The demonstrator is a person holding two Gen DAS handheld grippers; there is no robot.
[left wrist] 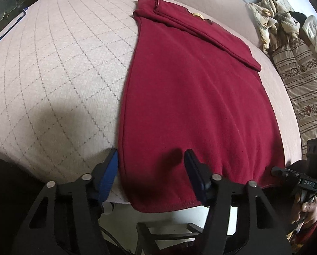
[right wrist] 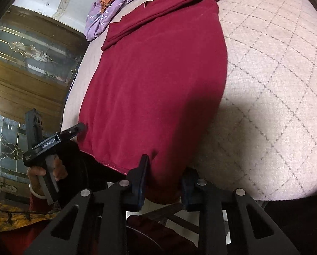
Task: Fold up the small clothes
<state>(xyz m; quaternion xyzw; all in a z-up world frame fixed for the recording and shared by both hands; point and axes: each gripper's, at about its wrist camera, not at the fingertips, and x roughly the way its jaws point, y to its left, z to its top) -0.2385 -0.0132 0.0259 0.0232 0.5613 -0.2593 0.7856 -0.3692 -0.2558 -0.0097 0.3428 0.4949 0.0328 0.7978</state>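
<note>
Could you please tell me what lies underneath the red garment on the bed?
The red garment lies on the quilted pink mattress cover, which shows all around it. Whatever is directly beneath the cloth is covered.

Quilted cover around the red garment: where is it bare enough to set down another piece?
The bare quilted cover beside the red garment's long edge, away from the clutter. The opposite side is crowded with a striped quilt and crumpled cloth; purple cloth lies past the far end.

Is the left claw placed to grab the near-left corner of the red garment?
Probably yes: the left claw straddles the red garment at its near-left hem corner, one finger just off the edge, nothing in between.
</note>
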